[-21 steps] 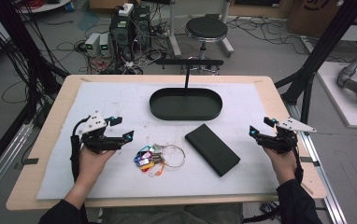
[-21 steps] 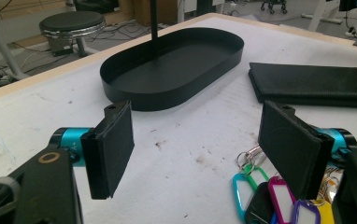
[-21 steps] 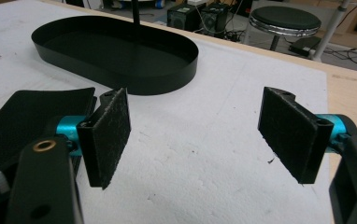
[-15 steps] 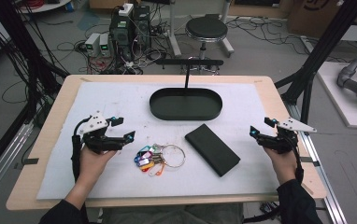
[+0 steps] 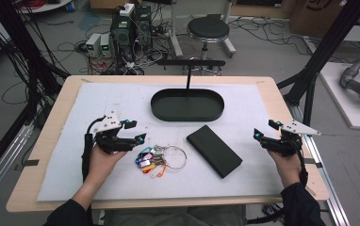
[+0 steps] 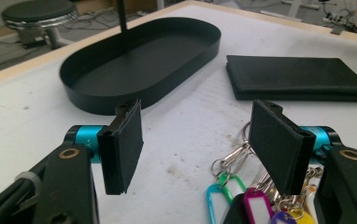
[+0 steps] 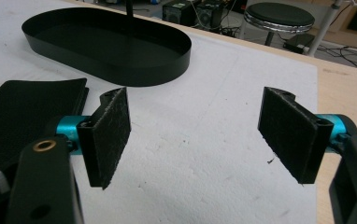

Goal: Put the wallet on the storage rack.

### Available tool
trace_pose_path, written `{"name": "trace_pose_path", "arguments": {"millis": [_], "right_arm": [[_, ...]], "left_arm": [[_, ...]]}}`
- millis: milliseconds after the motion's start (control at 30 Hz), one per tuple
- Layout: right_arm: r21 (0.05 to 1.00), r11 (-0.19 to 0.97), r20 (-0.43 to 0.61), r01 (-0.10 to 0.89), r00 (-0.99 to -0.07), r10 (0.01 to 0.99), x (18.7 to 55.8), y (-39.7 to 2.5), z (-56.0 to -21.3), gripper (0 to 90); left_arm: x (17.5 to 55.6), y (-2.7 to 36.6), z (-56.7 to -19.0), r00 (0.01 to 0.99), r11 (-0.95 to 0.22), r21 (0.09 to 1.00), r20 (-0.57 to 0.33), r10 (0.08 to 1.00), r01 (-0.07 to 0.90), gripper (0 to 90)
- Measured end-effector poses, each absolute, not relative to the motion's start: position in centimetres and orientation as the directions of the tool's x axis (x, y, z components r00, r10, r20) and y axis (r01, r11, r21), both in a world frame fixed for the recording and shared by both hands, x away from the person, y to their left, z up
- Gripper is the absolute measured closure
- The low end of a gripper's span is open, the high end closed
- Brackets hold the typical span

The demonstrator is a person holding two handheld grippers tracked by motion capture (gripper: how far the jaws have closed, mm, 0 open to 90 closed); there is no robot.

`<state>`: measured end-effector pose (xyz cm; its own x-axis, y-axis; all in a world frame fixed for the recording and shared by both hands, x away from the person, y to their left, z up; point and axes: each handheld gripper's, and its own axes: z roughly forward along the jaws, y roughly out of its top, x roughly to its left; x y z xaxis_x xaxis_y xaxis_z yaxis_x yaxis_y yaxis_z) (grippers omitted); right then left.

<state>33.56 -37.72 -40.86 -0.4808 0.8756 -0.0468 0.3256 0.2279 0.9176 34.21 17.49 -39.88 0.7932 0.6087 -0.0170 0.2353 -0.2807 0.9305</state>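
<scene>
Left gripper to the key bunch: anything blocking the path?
Nothing visible. The left gripper sits open right beside the bunch of keys, with bare white mat between its fingers. The black wallet and black oval tray lie off to the side.

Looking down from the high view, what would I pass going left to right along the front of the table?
Left hand-held gripper → bunch of keys with coloured tags → black wallet → right hand-held gripper.

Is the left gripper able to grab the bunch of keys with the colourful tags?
Probably yes. The left gripper stands open right beside the bunch of keys with colourful plastic tags, and only bare white mat lies between them.
</scene>
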Motion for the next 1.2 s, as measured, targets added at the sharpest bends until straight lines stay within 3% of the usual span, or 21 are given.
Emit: {"name": "trace_pose_path", "arguments": {"millis": [567, 867, 1200], "right_arm": [[0.911, 0.248, -0.054, 0.329, -0.502, 0.863, 33.6, -37.4, -41.0, 26.2], [0.891, 0.301, -0.039, 0.339, -0.605, 0.795, 33.0, -35.9, -41.3, 28.3], [0.874, 0.383, -0.054, 0.3, -0.722, 0.689, 29.9, -33.0, -41.2, 28.3]], "left_arm": [[35.2, 12.9, -39.5, 0.847, -0.331, 0.907, -0.05, 0.529, 0.261, 36.1], [35.3, 12.3, -39.6, 0.853, -0.343, 0.906, -0.039, 0.521, 0.25, 36.1], [35.5, 11.9, -39.6, 0.853, -0.326, 0.914, -0.04, 0.521, 0.242, 36.1]]}}
